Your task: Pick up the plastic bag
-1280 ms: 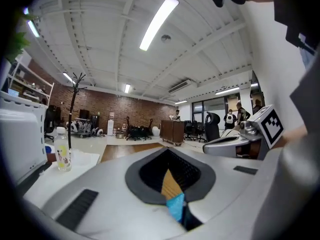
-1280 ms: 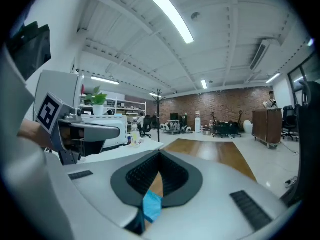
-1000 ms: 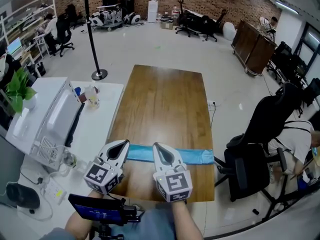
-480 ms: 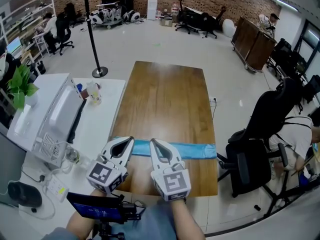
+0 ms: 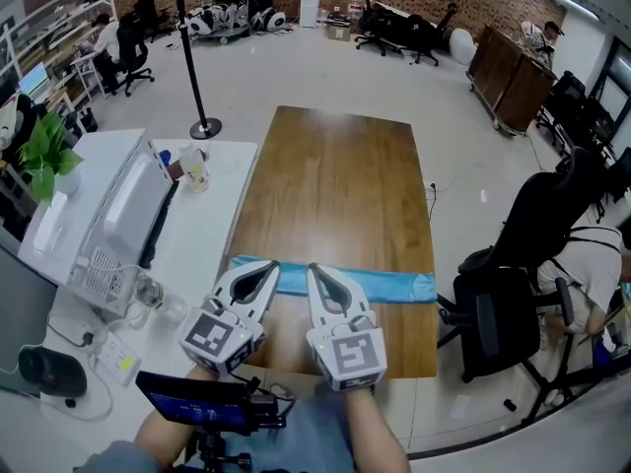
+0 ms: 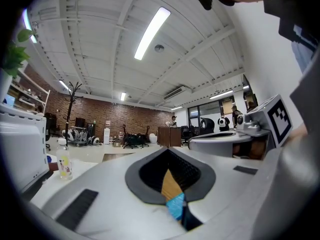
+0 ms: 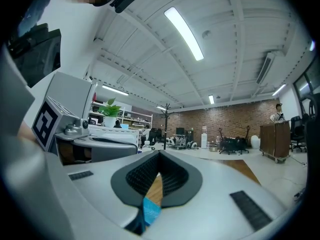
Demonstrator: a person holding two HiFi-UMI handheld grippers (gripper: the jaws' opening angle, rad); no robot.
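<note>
- Head view: the long brown wooden table [image 5: 335,185] has a flat light-blue plastic bag [image 5: 394,286] stretched across its near end. It looks to be lying on the wood, so the lift is not yet done.
- Left gripper [image 5: 264,267] and right gripper [image 5: 315,270] sit side by side, each pinching the bag's left stretch. I'd call the grasp done.
- The bag looks flat and likely empty.
- Clear plastic bottle [image 5: 200,170] on the white side desk [image 5: 212,235]: contents unclear.

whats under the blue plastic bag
The wooden table. The part right beneath the plastic bag is covered, also by the left tongs and right tongs clamping it.
</note>
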